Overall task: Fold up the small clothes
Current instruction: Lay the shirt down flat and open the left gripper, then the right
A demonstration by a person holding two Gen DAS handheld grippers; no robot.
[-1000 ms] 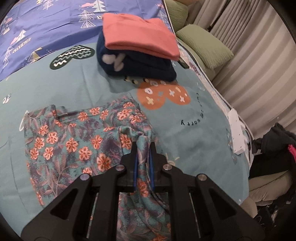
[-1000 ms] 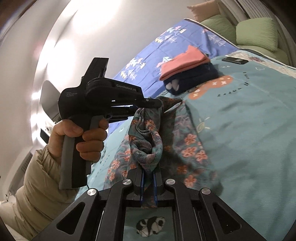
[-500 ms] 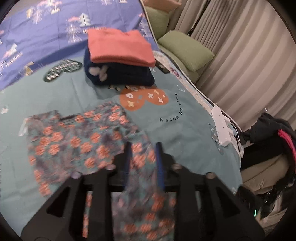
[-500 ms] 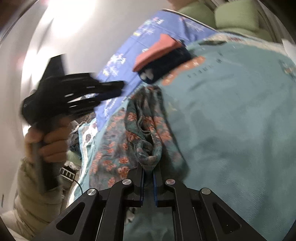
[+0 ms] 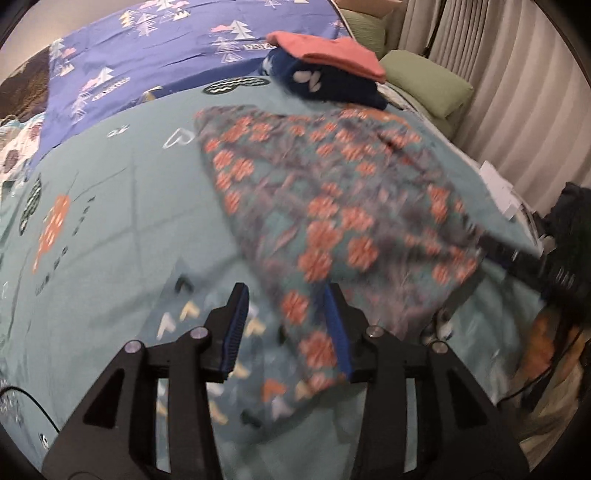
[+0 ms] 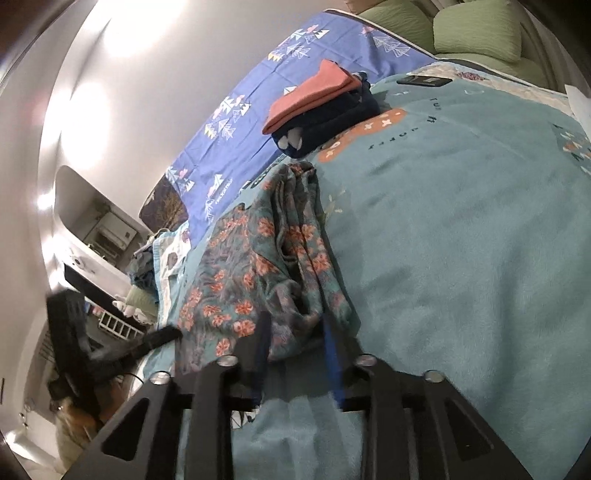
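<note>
- Left claw [image 5: 286, 325]: jaws spread, released, gripping nothing; the near edge of the floral garment [image 5: 332, 199] lies between and under its fingers.
- Right claw [image 6: 295, 358]: jaws apart, released; bunched near end of garment [image 6: 280, 266] sits between its fingertips.
- Floral garment lies on the teal blanket [image 5: 110, 221] of the bed, blurred in left view.
- Far side: folded coral piece [image 5: 328, 53] on top of navy piece [image 5: 332, 83], just beyond garment.
- Green pillow [image 5: 428, 79] far right.

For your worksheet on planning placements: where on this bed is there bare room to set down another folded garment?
Bare teal blanket lies right of the floral garment, below the folded stack. Another bare patch lies left of the garment. The far end, with stack and pillows, is crowded.
</note>
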